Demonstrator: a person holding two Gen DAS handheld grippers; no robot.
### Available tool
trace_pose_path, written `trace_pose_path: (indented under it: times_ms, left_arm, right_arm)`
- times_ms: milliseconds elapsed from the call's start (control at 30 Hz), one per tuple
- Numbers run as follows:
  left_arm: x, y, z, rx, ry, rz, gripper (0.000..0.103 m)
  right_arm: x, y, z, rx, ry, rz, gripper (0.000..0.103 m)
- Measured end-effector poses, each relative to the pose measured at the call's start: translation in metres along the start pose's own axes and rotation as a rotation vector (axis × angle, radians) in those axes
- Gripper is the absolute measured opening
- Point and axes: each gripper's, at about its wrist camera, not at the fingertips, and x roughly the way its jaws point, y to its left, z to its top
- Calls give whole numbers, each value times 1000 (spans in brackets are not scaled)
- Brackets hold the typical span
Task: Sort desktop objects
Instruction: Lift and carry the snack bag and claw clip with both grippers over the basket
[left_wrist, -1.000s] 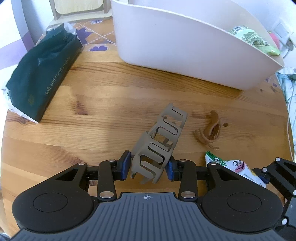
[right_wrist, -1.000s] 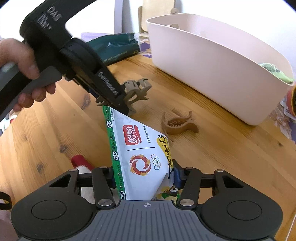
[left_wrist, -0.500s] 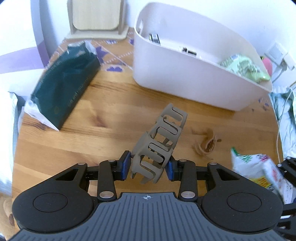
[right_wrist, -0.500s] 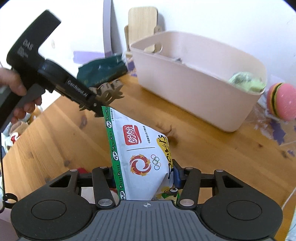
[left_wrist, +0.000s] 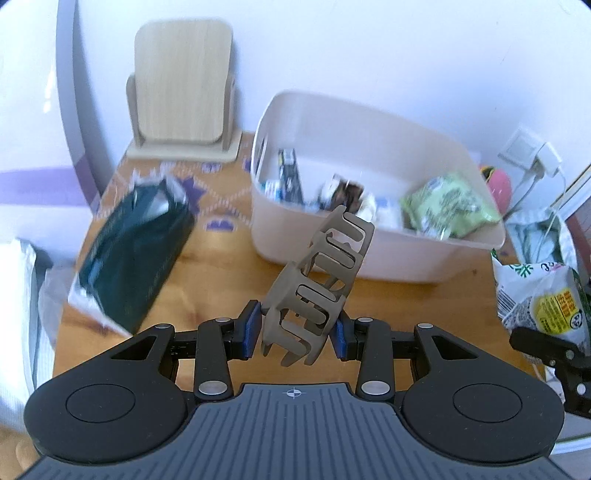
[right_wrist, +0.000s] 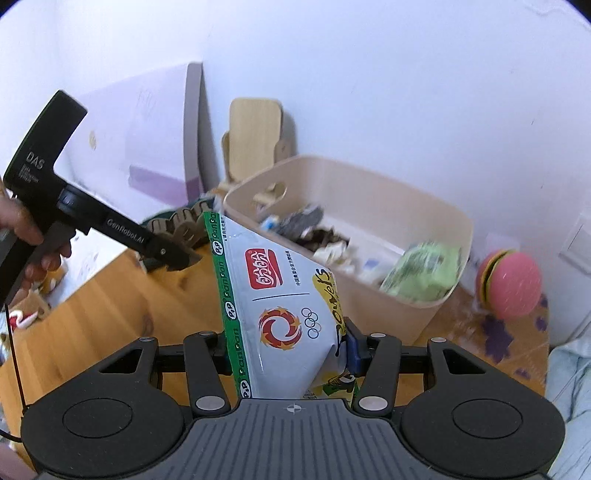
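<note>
My left gripper (left_wrist: 295, 328) is shut on a grey-brown hair claw clip (left_wrist: 317, 284) and holds it in the air above the wooden table, in front of the beige bin (left_wrist: 369, 258). My right gripper (right_wrist: 288, 350) is shut on a white snack bag (right_wrist: 280, 306) with a green edge, held up in front of the same bin (right_wrist: 388, 310). The bag also shows at the right edge of the left wrist view (left_wrist: 539, 295). The left gripper and its clip (right_wrist: 181, 225) show at left in the right wrist view. The bin holds a green packet (left_wrist: 447, 206) and several small items.
A dark green tissue pack (left_wrist: 133, 258) lies on the table's left. A wooden stand (left_wrist: 181, 96) is at the back by the wall. A pink ball (right_wrist: 513, 284) sits right of the bin. A wall socket with a plug (left_wrist: 532, 155) is at the right.
Both grippers have risen well above the table with their loads, and the inside of the bin has come into view. The small brown clip on the table is out of sight.
</note>
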Motion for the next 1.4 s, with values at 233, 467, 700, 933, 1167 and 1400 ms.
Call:
trace_pose_path:
  times_ms: [233,467,700,933,1167,1400]
  left_arm:
    - [-5,-10,33,3,-82,0,39]
    - [0,-22,65,10,-134,4,39]
    - [17,-29,91,8,-161,24,39]
    - [45,-31,107,-14,-131,43,39]
    - [72,-35,105,3,-78,79,39]
    - [96,-42,100,36,-7,88,39]
  right_arm:
    - [-1,-16,27,20,-60,-31,50]
    - [5,-37,54,38,-110,-53,50]
    - [25,-63,84,82,-142,-70,50]
    - [65,-80,99,148,-114,-52,50]
    - [106,-87,93,192,-29,-69,50]
    - [130,-100,80,213,53,-92,54]
